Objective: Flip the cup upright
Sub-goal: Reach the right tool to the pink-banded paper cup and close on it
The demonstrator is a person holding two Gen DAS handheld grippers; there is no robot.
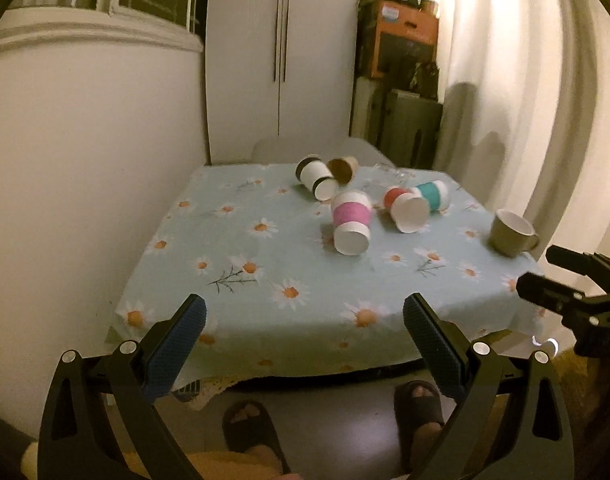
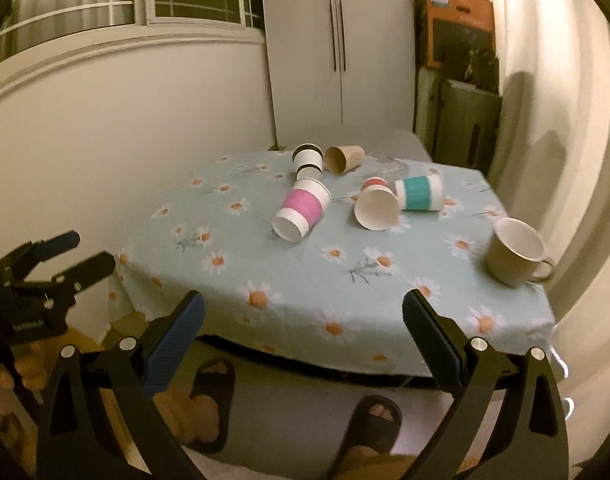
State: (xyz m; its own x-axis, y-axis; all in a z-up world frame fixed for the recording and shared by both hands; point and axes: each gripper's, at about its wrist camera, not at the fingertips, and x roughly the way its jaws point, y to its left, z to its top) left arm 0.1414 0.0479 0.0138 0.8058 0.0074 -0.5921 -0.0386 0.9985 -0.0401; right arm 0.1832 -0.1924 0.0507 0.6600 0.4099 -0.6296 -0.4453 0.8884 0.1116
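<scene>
Right wrist view: both the right claw (image 2: pixel 303 320) and left claw (image 1: pixel 303 322) hang spread and empty short of the bench (image 2: pixel 305 304), where the nearest tipped cup (image 2: pixel 301 212), pink-banded, lies ahead, mouth pointing back toward the left claw.

Black left gripper (image 1: pixel 304 322) and right gripper (image 2: pixel 303 320), blue ribbed pads, silver screws; black slippers (image 1: pixel 251 426)
</scene>
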